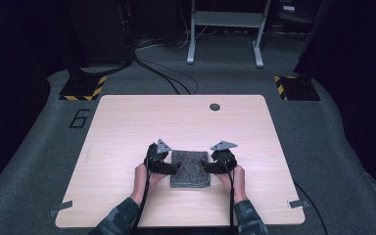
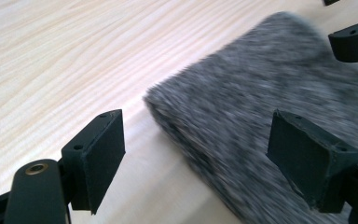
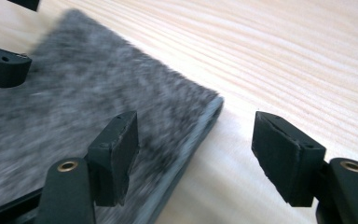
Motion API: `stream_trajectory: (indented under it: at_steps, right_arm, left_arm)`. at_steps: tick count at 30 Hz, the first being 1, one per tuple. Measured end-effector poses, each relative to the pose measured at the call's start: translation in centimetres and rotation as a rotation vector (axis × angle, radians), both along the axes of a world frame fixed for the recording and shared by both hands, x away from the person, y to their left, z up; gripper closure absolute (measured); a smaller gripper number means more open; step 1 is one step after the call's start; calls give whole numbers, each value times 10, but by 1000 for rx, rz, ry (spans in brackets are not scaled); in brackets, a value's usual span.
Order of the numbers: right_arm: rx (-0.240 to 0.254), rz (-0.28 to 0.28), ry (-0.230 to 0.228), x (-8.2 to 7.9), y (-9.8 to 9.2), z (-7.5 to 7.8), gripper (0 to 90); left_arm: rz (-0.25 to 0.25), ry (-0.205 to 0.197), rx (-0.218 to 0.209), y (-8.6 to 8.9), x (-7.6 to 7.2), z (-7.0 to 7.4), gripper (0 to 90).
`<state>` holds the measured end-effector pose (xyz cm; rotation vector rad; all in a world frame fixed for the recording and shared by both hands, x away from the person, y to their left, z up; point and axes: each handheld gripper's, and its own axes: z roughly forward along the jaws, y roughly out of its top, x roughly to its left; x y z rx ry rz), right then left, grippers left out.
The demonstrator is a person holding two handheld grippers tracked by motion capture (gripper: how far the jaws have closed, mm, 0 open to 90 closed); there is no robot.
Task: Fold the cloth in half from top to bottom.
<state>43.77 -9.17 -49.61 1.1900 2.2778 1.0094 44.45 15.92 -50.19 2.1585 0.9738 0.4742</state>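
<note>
Folded grey cloth [image 1: 190, 169] lying flat on the desk [image 1: 127, 127], flanked left and right by released left tongs [image 1: 175, 167] and right tongs [image 1: 206, 166]; folding apparently complete or paused.

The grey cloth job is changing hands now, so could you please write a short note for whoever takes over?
Left gripper: open, jaws astride the left edge of the folded grey cloth, not pressing it.
Right gripper: open, jaws astride the cloth's right edge, nothing held.
Cloth: flat on the table, near the front middle, between the two grippers.
Done: cloth lies folded in layers.
Left: cannot tell whether another fold is due; if so, close on the edges and go on, I would guess.
</note>
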Motion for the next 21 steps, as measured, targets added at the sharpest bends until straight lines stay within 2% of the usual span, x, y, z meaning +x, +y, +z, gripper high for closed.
stream_trajectory:
  at_steps: [2,5,6,10,12,17,18,21]
  right_arm:
    - [-20,-10,25,9,3,-6,310]
    - [-46,-24,51,15,7,-14,302]
    - [-53,-29,49,16,7,-16,299]
    - [-56,-40,46,20,7,-19,275]
    - [-61,-42,41,23,8,-20,269]
    - [-59,-46,54,31,8,-20,257]
    - [-60,-45,53,31,8,-19,257]
    - [-23,-44,58,29,5,-17,218]
  left_arm:
    - [3,45,15,0,7,-8,182]
    - [20,67,5,2,11,-17,157]
    - [25,64,-5,2,12,-18,152]
    - [34,55,11,1,15,-19,130]
    - [33,67,10,1,17,-19,127]
    - [43,73,-4,1,21,-19,125]
    - [50,77,-20,2,21,-19,124]
    - [45,73,-26,6,20,-14,124]
